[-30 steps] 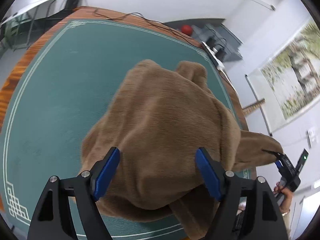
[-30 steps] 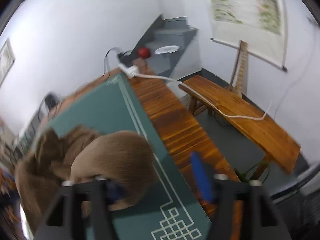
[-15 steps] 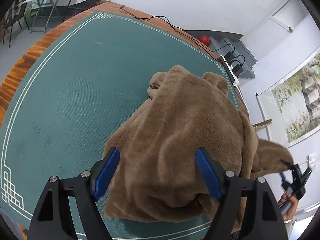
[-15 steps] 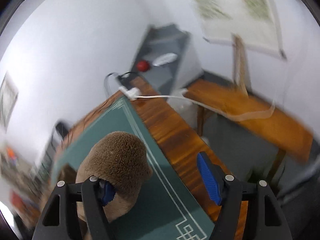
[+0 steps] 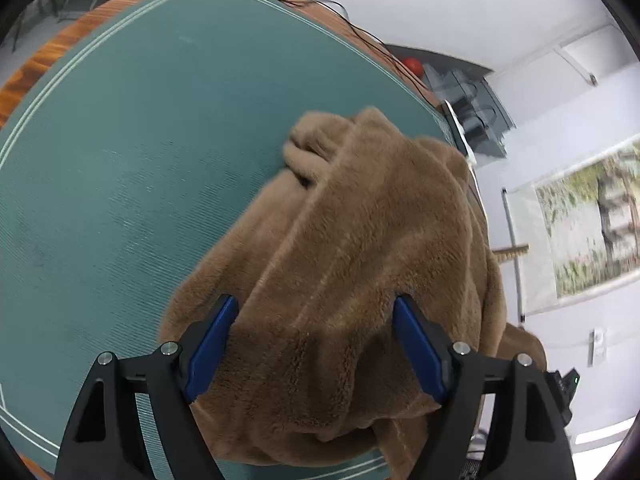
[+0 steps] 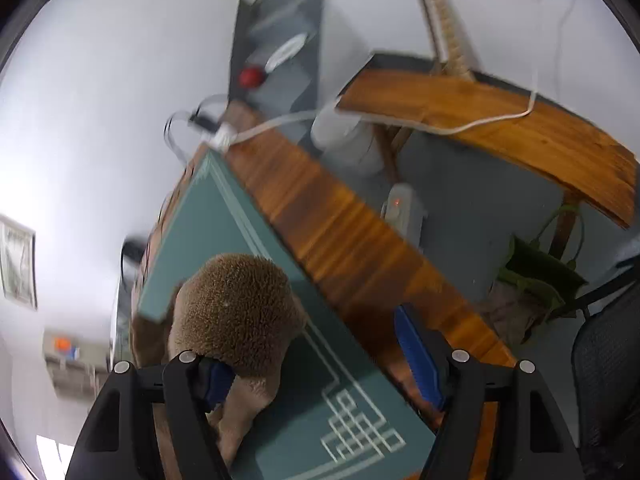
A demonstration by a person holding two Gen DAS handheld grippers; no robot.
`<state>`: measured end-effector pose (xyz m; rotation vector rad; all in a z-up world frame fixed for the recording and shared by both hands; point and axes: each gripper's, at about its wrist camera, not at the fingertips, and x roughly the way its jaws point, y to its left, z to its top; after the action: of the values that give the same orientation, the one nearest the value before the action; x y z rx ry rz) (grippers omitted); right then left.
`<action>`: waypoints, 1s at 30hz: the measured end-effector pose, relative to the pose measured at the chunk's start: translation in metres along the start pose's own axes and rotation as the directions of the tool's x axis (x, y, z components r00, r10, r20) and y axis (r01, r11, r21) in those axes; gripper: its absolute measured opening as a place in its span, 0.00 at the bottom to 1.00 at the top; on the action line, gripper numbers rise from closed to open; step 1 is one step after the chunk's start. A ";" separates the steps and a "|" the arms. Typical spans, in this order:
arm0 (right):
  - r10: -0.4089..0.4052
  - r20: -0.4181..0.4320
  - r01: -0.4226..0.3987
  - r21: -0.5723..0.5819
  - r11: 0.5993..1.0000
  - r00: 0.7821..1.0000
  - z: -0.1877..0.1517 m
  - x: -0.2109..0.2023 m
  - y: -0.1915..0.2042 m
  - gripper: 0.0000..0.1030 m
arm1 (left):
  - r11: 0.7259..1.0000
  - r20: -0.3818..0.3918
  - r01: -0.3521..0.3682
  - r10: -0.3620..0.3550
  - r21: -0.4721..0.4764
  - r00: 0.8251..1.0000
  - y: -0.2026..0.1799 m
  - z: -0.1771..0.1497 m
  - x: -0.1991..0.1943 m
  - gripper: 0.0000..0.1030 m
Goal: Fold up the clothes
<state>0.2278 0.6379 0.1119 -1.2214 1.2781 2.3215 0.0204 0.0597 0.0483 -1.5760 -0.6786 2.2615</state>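
A brown fleece garment (image 5: 360,248) lies bunched on the green mat (image 5: 120,160). My left gripper (image 5: 314,308) hangs low over its near end. The jaws stand wide and open, and the thick fabric fills the gap between the blue pads (image 5: 210,346). In the right wrist view an end of the same garment (image 6: 236,312) is draped over the left finger of my right gripper (image 6: 308,344), lifted above the mat's corner. That gripper is open: its right pad (image 6: 416,356) is bare, with a clear gap to the fleece. The right gripper's black housing (image 5: 562,394) peeks out behind the fabric.
The mat (image 6: 360,420) covers a wooden table (image 6: 340,232) whose edge runs just right of the garment. Beyond it stand a wooden bench (image 6: 500,120), a potted plant (image 6: 532,276), a white cable (image 6: 280,124), a grey cabinet with a red ball (image 6: 251,77), and a black chair (image 6: 608,360).
The left gripper has sunk closer to the garment and rolled a little. The right gripper has moved sideways and rolled, and the fleece end has stayed draped on its left finger.
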 end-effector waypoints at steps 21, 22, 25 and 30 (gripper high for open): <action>-0.021 0.087 0.045 -0.285 0.957 0.996 -0.012 -0.007 0.089 0.79 | 0.851 -0.258 0.075 0.072 0.519 0.963 -0.080 -0.128 0.020 0.80; 0.021 0.031 -0.009 -0.339 0.941 0.999 -0.021 0.012 0.113 0.79 | 0.867 -0.252 0.086 0.046 0.490 0.967 -0.077 -0.125 0.014 0.80; 0.105 -0.137 -0.158 -0.469 0.869 0.985 -0.049 0.062 0.180 0.79 | 0.896 -0.210 0.095 -0.002 0.434 0.978 -0.065 -0.119 -0.009 0.80; 0.102 -0.289 -0.279 -0.683 0.675 0.952 -0.107 0.129 0.283 0.79 | 0.935 -0.054 0.040 -0.023 0.353 0.998 -0.043 -0.107 -0.063 0.80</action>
<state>0.0543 0.3614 0.1537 -1.6758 0.5166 3.0645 0.1418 0.0866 0.0912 -1.4262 -0.2589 2.1636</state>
